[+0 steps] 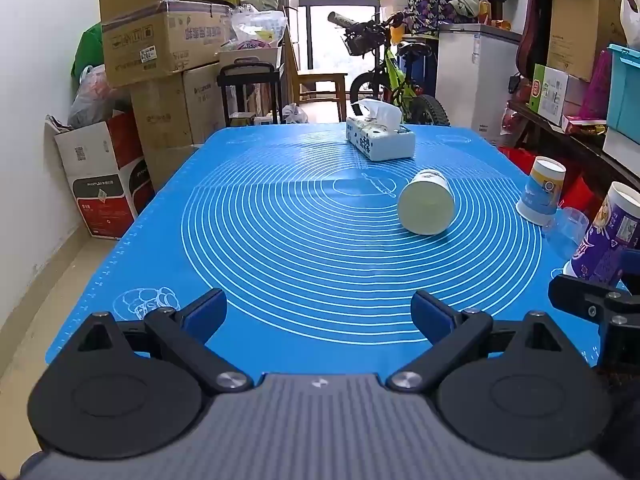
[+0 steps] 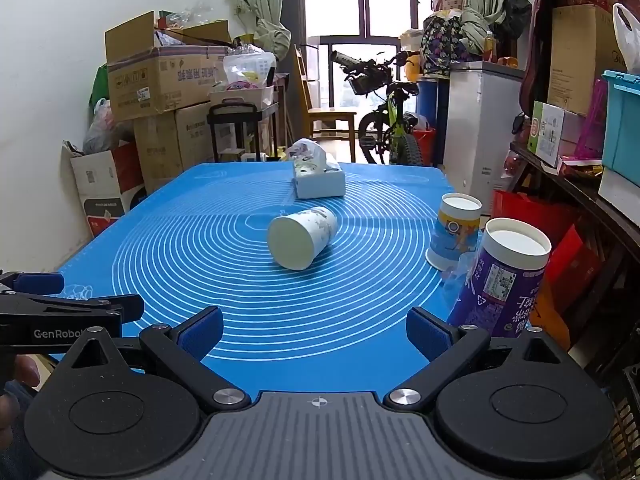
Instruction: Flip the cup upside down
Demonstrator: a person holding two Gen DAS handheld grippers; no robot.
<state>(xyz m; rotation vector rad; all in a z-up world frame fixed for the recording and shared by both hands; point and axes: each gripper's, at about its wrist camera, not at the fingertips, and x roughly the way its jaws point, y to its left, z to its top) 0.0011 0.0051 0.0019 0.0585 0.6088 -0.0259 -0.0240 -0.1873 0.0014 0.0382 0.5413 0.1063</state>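
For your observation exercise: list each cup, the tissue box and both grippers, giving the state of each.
White cup: lying on its side.
Blue cup: upside down.
Purple cup: upside down.
Tissue box: open, tissue sticking out.
Left gripper: open, empty.
Right gripper: open, empty.

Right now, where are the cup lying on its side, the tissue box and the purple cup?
Cup lying on its side (image 2: 291,242), right wrist view, on its flat base.
Tissue box (image 1: 382,140), left wrist view, on its side wall.
Purple cup (image 2: 502,284), right wrist view, on its printed wall.

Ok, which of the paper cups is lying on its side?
The white cup mid-mat, its base facing the cameras. The blue-yellow cup and purple cup stand upside down.
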